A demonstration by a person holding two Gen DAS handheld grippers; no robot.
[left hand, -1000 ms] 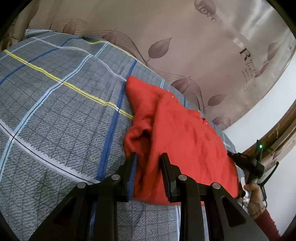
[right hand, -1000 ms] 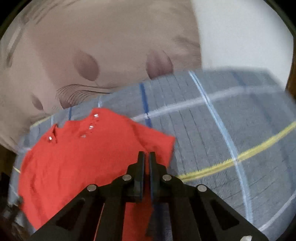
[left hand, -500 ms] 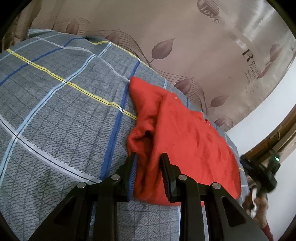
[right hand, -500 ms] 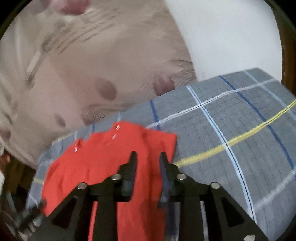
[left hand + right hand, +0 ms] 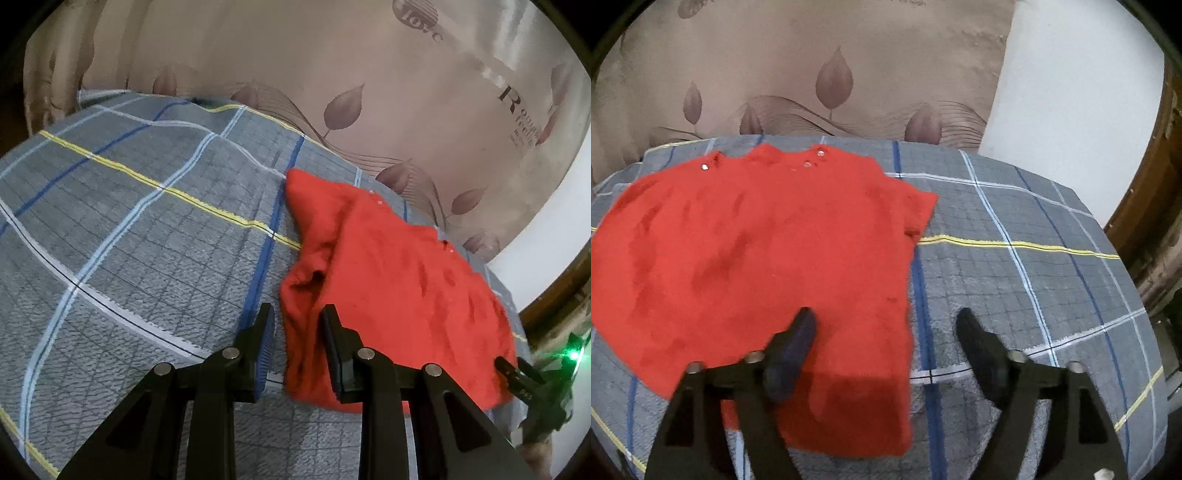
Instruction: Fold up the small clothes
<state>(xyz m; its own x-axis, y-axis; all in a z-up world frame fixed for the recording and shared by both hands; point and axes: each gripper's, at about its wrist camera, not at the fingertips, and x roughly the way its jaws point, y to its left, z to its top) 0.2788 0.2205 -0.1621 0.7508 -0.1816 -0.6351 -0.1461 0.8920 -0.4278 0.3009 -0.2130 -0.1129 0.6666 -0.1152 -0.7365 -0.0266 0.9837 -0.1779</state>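
Observation:
A small red shirt (image 5: 768, 251) with shiny snaps at the neck lies spread on a grey plaid bedsheet (image 5: 1015, 280). In the left wrist view the shirt (image 5: 399, 280) has a bunched sleeve at its near left side. My left gripper (image 5: 297, 332) is open, its jaws either side of the shirt's near edge, holding nothing. My right gripper (image 5: 886, 328) is wide open just above the shirt's lower right part, its left finger (image 5: 798, 339) over the red cloth. The right gripper also shows in the left wrist view (image 5: 532, 380) beyond the shirt's far edge.
A beige curtain with leaf print (image 5: 369, 74) hangs behind the bed. A white wall (image 5: 1071, 92) and a brown wooden frame (image 5: 1156, 206) stand at the right. The sheet's edge drops off near the curtain.
My right gripper has opened wide from shut, and its view of the shirt has shifted. My left gripper has stayed open at the shirt's edge, shifting only slightly.

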